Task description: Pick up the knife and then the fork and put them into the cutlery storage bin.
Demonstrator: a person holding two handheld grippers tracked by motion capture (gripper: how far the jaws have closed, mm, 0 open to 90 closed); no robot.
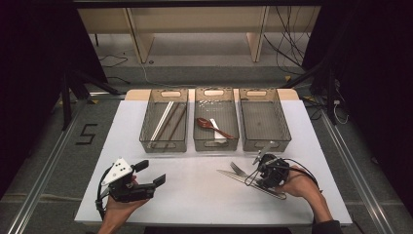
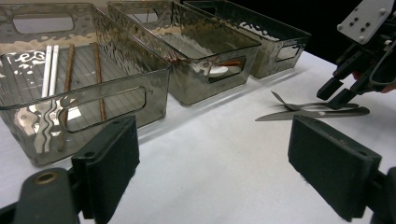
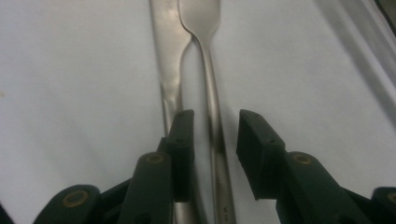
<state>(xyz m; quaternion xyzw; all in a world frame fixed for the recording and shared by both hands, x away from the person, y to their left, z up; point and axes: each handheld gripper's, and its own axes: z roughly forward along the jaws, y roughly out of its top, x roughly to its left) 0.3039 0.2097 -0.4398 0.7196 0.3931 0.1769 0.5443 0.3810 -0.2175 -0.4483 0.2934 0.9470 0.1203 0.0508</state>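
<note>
A steel fork (image 3: 208, 70) and a steel knife (image 3: 169, 51) lie side by side on the white table. They sit at the front right, fork (image 1: 237, 168) just behind knife (image 1: 229, 173). My right gripper (image 3: 215, 122) points down over their handles. Its jaws straddle the fork handle, with a gap on each side, and the left pad hangs over the knife handle. From the left gripper view, the right gripper (image 2: 335, 93) stands on the fork (image 2: 289, 103) and knife (image 2: 299, 114). My left gripper (image 1: 151, 173) rests at the front left, open and empty (image 2: 215, 163).
Three smoky plastic bins stand in a row at the back. The left bin (image 1: 163, 146) holds white and brown chopsticks (image 1: 165, 119), and the middle bin (image 1: 215, 144) holds a brown spoon (image 1: 210, 125) and a white one. The right bin (image 1: 265, 145) looks empty.
</note>
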